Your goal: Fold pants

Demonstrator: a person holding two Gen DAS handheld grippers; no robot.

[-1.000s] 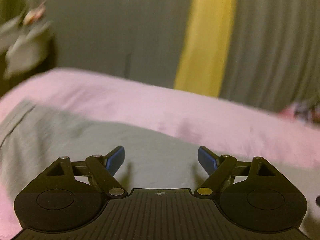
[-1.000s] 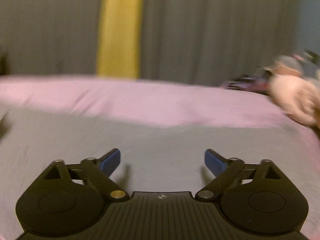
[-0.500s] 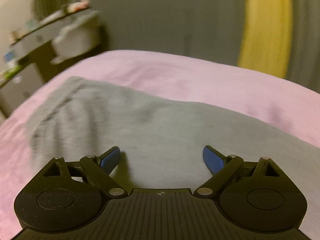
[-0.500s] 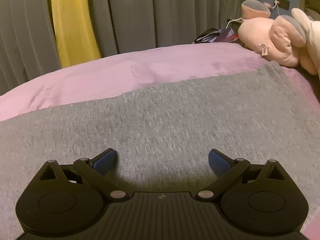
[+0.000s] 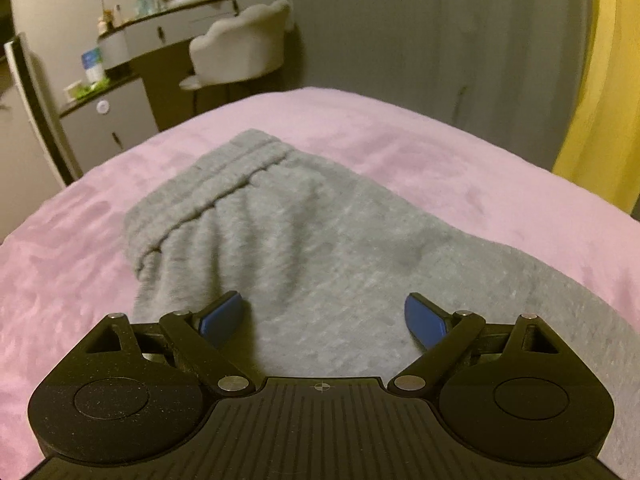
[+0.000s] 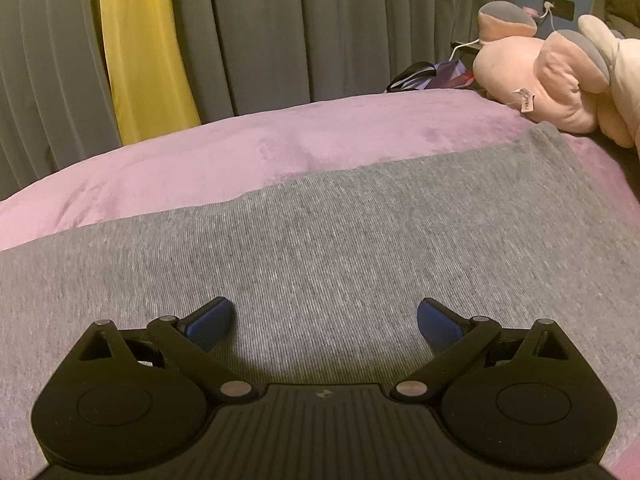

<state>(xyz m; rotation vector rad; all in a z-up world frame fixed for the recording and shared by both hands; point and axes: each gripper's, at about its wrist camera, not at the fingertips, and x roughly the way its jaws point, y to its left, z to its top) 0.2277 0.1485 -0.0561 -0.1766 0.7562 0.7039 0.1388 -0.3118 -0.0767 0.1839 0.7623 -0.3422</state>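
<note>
Pink bed [image 5: 400, 148] carries grey pants [image 5: 320, 240]. Left gripper [image 5: 324, 316] and right gripper [image 6: 326, 320] hover above, jaws apart, empty. Pinching only one layer could skew the fold.

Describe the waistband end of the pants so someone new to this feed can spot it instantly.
Start at the pink bed cover filling the left wrist view. The grey pants lie across it, and the waistband is their far-left end, toward the vanity chair. Its gathered, ribbed stitched ridges set it apart from the smooth fabric ahead of the open left tongs.
</note>
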